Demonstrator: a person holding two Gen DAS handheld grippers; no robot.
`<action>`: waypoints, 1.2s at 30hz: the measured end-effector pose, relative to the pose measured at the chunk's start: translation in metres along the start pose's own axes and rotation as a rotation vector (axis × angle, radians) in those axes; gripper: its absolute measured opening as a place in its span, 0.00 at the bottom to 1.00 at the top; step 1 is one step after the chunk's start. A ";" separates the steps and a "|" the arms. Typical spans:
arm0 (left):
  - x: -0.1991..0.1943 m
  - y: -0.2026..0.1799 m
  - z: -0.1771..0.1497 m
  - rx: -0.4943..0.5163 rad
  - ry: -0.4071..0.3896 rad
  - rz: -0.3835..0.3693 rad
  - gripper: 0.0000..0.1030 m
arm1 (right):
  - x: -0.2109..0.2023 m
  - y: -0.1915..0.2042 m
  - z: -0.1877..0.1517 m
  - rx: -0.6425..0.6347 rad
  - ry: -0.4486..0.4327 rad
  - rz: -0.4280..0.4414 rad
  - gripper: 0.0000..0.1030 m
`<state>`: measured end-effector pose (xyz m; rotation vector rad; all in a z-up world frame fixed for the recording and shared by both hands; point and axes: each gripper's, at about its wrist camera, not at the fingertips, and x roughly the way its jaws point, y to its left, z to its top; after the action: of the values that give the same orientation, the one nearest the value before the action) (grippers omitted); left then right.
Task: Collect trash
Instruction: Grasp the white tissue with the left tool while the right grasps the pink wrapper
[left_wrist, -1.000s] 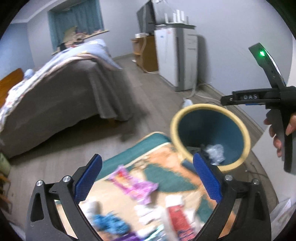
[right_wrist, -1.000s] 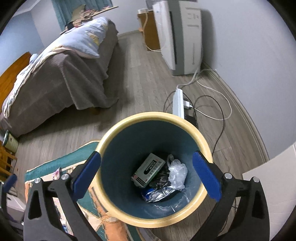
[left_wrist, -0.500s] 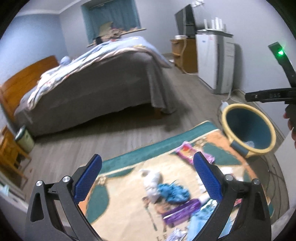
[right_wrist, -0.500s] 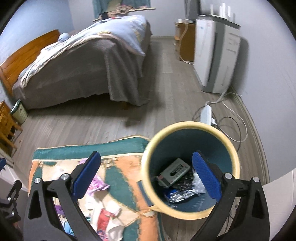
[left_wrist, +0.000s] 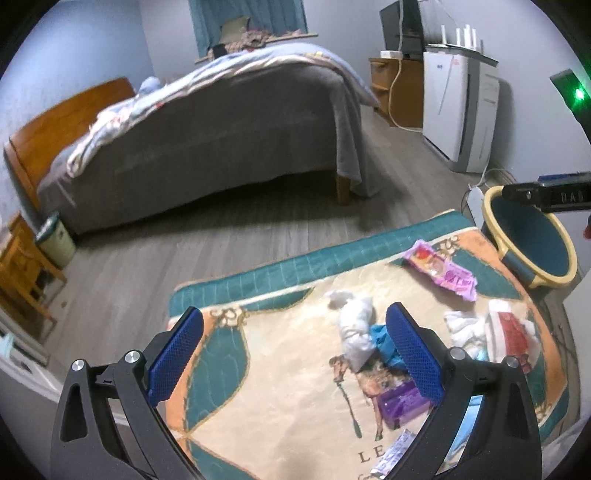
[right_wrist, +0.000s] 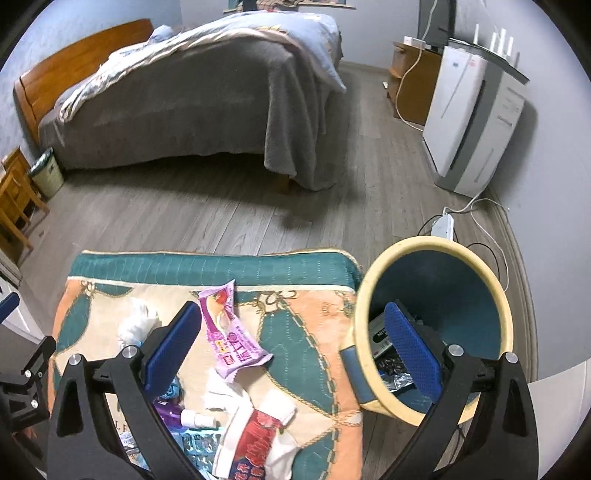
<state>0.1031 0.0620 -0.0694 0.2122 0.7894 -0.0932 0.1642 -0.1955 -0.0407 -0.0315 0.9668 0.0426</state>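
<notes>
Pink-purple crinkled snack wrapper (right_wrist: 231, 334)

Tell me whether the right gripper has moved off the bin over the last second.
Yes. The right gripper has pulled back and to the left: the bin, which filled its view, now sits at the right, and the rug with its litter has come in below the open jaws.

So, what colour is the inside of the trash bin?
Dark teal, with a cream rim; the trash bin shows best in the right wrist view.
</notes>
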 end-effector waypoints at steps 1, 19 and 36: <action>0.005 0.003 -0.002 -0.009 0.009 0.001 0.95 | 0.003 0.003 -0.001 -0.004 0.003 -0.001 0.94; 0.082 -0.008 -0.004 -0.003 0.114 -0.069 0.95 | 0.078 0.025 -0.020 -0.125 0.070 -0.016 0.94; 0.127 -0.029 -0.020 0.012 0.276 -0.227 0.62 | 0.111 0.053 -0.038 -0.221 0.212 0.093 0.45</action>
<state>0.1739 0.0380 -0.1778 0.1480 1.0864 -0.2876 0.1939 -0.1423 -0.1542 -0.1975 1.1716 0.2352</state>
